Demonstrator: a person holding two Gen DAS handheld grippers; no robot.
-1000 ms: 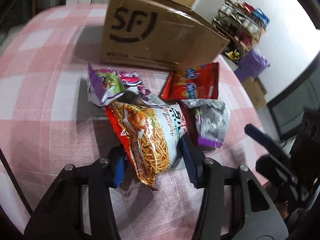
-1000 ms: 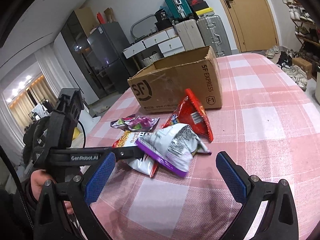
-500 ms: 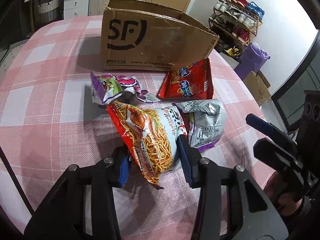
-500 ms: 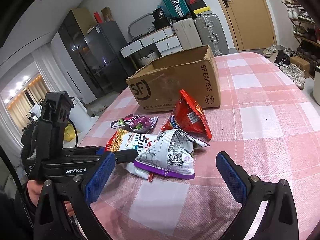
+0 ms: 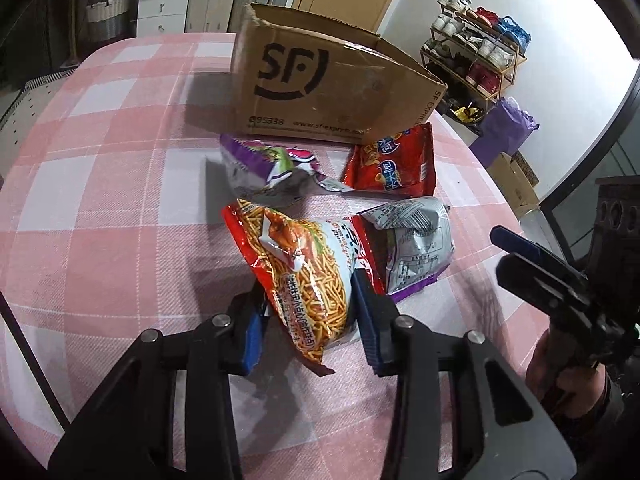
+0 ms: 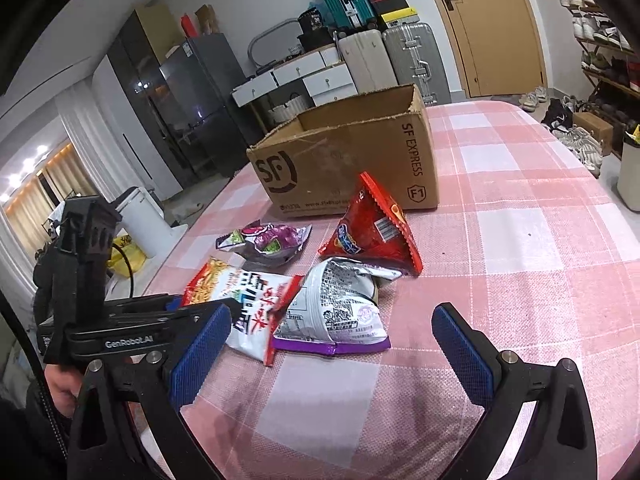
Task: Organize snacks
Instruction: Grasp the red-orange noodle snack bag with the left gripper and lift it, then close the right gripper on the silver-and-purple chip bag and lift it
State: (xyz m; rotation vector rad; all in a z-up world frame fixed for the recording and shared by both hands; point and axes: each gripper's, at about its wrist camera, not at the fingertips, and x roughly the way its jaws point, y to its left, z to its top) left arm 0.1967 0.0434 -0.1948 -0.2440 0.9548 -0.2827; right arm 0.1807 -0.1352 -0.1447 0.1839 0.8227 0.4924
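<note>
Left gripper (image 5: pixel 308 320): I am closing its jaws on the noodle-snack bag (image 5: pixel 304 272).
Right gripper (image 6: pixel 332 344): I am holding it wide open, empty, near the silver-purple bag (image 6: pixel 336 312).

Suitcases (image 6: pixel 404 56), shoe rack (image 5: pixel 476 52), fridge (image 6: pixel 188 96), wooden door (image 6: pixel 496 28).

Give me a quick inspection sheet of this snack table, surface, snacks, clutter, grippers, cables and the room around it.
Surface: pink checked tablecloth.
Job's things: open cardboard box; noodle snack bag, silver bag, red bag, purple bag lying in front of it.
Clutter: nothing seen.
Grippers: left gripper, its jaws just closing, pinches the noodle snack bag; right gripper open, holding nothing.
Cables: black cable beside the left gripper.
Surroundings: suitcases, shoe rack, door.
</note>
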